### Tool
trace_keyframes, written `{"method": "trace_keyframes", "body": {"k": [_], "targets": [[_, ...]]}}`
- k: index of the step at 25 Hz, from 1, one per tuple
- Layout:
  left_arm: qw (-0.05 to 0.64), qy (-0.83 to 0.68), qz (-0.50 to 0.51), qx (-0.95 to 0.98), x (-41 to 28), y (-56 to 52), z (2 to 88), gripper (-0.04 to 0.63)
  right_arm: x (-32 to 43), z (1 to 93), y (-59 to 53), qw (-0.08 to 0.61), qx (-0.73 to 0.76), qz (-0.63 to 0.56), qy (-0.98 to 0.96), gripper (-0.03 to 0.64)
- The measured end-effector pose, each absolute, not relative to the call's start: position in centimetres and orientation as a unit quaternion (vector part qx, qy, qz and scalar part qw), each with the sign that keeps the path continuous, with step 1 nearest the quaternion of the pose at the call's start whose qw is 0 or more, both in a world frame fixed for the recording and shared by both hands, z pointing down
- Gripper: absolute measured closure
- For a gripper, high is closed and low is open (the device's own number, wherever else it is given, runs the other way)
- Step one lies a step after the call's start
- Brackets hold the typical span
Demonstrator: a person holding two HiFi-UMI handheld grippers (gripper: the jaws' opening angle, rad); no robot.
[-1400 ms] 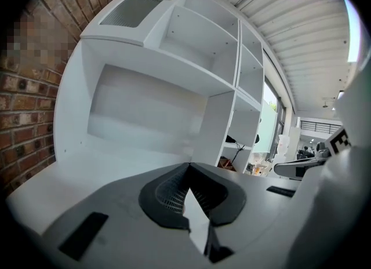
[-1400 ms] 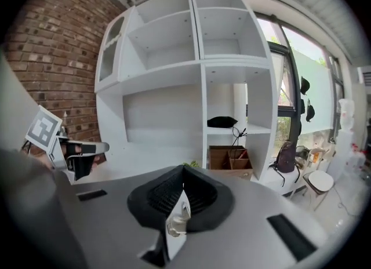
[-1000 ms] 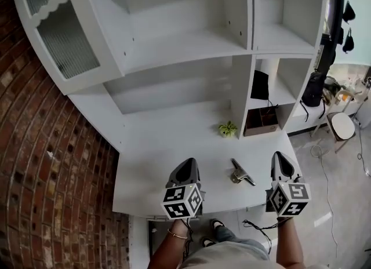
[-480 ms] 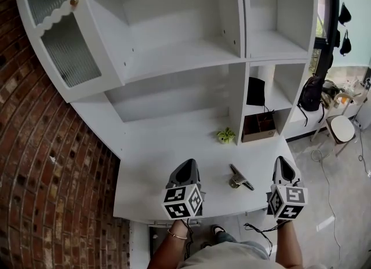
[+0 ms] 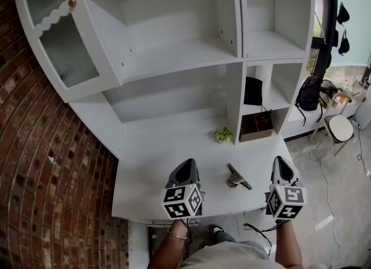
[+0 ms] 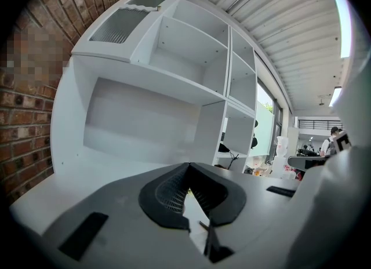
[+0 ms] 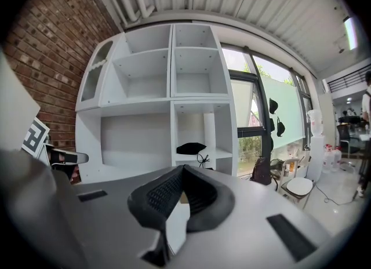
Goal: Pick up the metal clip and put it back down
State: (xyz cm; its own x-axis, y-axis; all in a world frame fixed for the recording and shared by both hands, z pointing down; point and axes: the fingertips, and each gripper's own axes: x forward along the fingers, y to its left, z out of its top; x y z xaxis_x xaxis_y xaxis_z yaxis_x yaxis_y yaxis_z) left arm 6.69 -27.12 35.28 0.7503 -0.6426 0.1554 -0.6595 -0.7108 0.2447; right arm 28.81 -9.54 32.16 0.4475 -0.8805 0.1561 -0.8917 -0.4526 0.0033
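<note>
The metal clip (image 5: 237,177) lies on the white desk top (image 5: 151,163), between my two grippers and a little farther out. In the head view my left gripper (image 5: 184,170) hovers over the desk's front part, to the clip's left, with its jaws together and nothing in them. My right gripper (image 5: 282,168) is held near the desk's right front corner, to the clip's right, also shut and empty. In the left gripper view the jaw tips (image 6: 186,173) meet. The right gripper view shows its tips (image 7: 183,171) closed too. The clip appears in neither gripper view.
A white shelf unit (image 5: 174,47) rises behind the desk, its glass door (image 5: 61,36) swung open at the left. A small green plant (image 5: 222,135) stands at the back, and a brown box (image 5: 255,126) and a black object (image 5: 253,91) occupy right cubbies. A brick wall (image 5: 35,163) runs along the left.
The head view has shifted slightly, so the desk and clip sit a little lower-left in the frame. Both grippers stay shut in about the same places.
</note>
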Motion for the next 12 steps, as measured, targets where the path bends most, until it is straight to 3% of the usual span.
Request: {"method": "trace_keyframes", "body": {"k": [12], "targets": [[0.147, -0.350, 0.031, 0.925, 6.75, -26.64, 35.62, 0.591, 28.76, 32.15, -8.92, 0.043, 0.850, 0.066, -0.521, 0.617]]}}
